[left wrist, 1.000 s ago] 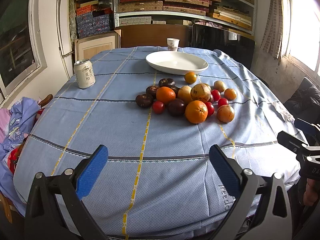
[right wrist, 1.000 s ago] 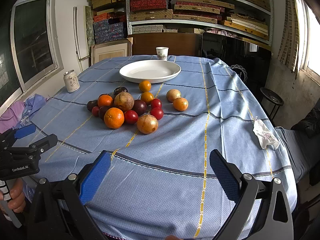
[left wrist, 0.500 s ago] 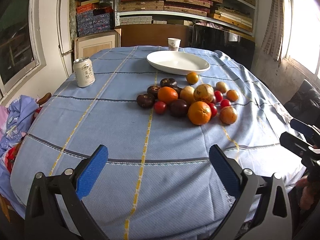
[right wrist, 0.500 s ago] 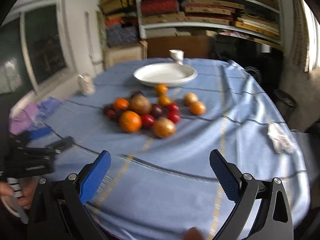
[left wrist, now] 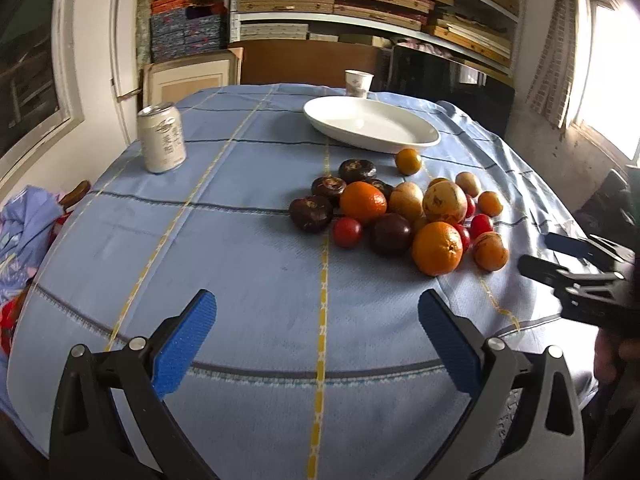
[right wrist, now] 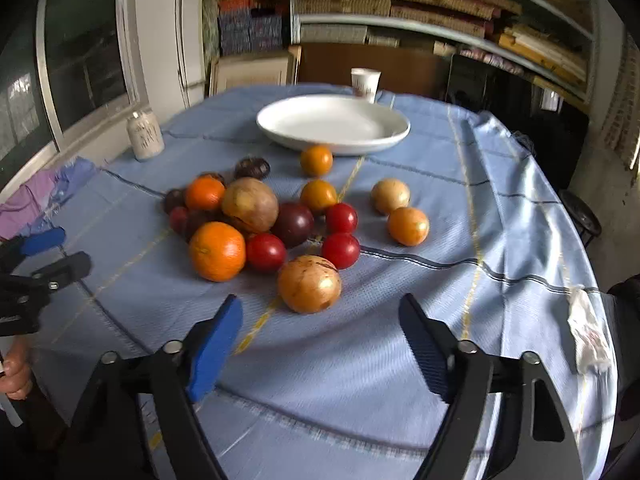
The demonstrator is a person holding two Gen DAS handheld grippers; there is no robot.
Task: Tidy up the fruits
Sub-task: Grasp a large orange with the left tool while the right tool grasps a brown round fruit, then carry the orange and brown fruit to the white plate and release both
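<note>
Shelves [left wrist: 360,4] stacked with flat boxes across the back wall, a window [right wrist: 80,48] to one side. Below, a table under a blue cloth [left wrist: 224,248] crossed by yellow and dark lines. On the far half, an empty white plate [left wrist: 370,123], a paper cup [left wrist: 358,83] just behind it, a can [left wrist: 161,143] standing well off to the left.

Fruit clustered mid-table, between plate and near edge. Seen from the left wrist: a big orange [left wrist: 437,248] nearest, a second orange [left wrist: 363,203] behind it, dark mangosteens [left wrist: 311,213] on the left of the heap, red tomatoes [left wrist: 347,232] tucked among them, pale yellow-brown fruit [left wrist: 445,201] toward the right. One small orange fruit [left wrist: 408,161] apart from the rest, just in front of the plate rim, not touching it as far as can be told.

Seen from the right wrist: a tan round fruit [right wrist: 309,284] closest to the fingers, just ahead of them and slightly left of centre, touching neither pad. Crumpled white tissue [right wrist: 586,330] near the right edge of the cloth.

Left gripper [left wrist: 316,332] spread wide over bare cloth, nothing between the blue pads. Right gripper [right wrist: 320,340] closing, still parted, nothing between its pads either, only cloth below. Slight blur in the right view.
</note>
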